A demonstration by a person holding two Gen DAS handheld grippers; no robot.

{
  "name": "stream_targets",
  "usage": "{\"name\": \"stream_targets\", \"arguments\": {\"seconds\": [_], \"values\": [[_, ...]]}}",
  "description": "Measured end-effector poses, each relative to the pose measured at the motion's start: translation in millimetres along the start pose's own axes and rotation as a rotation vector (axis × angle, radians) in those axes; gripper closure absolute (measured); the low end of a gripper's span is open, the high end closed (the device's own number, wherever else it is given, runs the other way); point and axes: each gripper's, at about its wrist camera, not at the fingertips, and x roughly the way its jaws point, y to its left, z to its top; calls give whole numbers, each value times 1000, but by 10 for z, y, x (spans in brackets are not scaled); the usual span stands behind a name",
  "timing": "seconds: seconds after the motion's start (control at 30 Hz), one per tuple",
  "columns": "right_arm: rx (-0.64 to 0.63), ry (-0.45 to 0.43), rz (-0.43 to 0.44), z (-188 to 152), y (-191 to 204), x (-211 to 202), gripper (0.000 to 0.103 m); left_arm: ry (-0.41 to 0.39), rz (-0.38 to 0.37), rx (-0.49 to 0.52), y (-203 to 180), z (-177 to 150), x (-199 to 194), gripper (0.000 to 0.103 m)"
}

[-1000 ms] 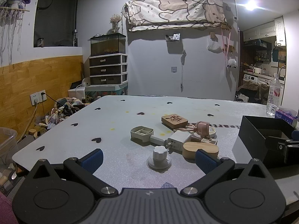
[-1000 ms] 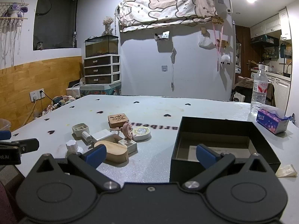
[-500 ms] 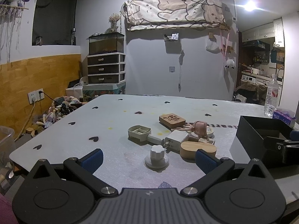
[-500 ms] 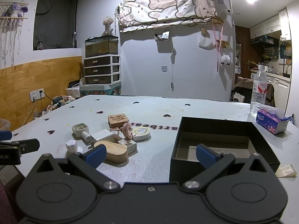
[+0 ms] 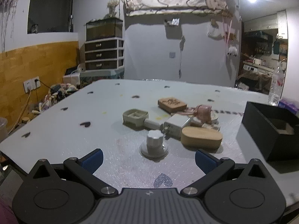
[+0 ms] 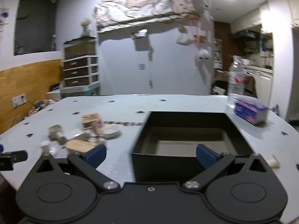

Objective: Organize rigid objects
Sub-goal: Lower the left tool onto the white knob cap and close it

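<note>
The left claw (image 5: 149,157) is spread wide with nothing between its blue pads (image 5: 92,159), low over the near edge of the tabletop (image 5: 65,130). Just ahead of it, at lower centre of the frame, a white knob (image 5: 154,143) stands upright on its round base. To the knob's right lies an oval wooden box (image 5: 201,138), flat, its long axis running left to right across the frame. Behind these a white charger (image 5: 177,124) sits with its prong end toward the camera, and to its left a square grey dish (image 5: 135,117) with a handle pointing right toward the charger. Farther back are an engraved wooden block (image 5: 172,104) lying flat and a pink tape holder (image 5: 204,111) — the cluster fills mid-frame. A black box (image 5: 261,130) stands at the right edge, open on top.

The right claw (image 6: 151,154) is likewise wide open and empty, pointed at the black box (image 6: 186,130), which fills the centre of its view. The cluster sits at centre left, blurred — the oval box (image 6: 80,145) nearest. A tissue pack (image 6: 250,111) and a water bottle (image 6: 236,78) stand at the upper right.
</note>
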Motion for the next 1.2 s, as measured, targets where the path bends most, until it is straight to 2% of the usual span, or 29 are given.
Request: {"name": "stream_targets", "arguments": {"seconds": [0.27,0.4,0.5,0.6,0.7,0.77,0.83,0.93,0.97,1.03,1.07,1.13,1.2], "values": [[54,3,-200,68,-632,52,0,69,22,-4,-21,-39,386,0],[106,21,-267,120,-921,119,0,104,25,-2,-28,-45,558,0],[120,58,-281,167,-1056,213,0,132,13,-4,-29,-43,669,0],[125,78,-258,203,-1154,329,0,168,10,-9,-15,-47,779,0],[147,111,-244,253,-1203,415,2,165,23,-5,-10,-30,807,0],[160,153,-216,290,-1223,524,13,171,23,-8,6,-8,827,0],[160,183,-180,315,-1223,607,37,175,29,-13,15,16,862,0],[151,219,-166,331,-1213,730,56,177,22,-15,23,40,891,0],[151,228,-162,336,-1218,765,59,174,18,-18,27,46,898,1],[161,243,-150,329,-1230,812,76,170,6,-15,18,67,916,7],[164,247,-154,323,-1236,827,77,165,0,-10,12,80,920,10],[156,256,-172,309,-1237,848,85,156,-24,-17,13,117,933,23],[155,260,-180,304,-1256,850,89,147,-46,-29,11,155,956,29]]}}
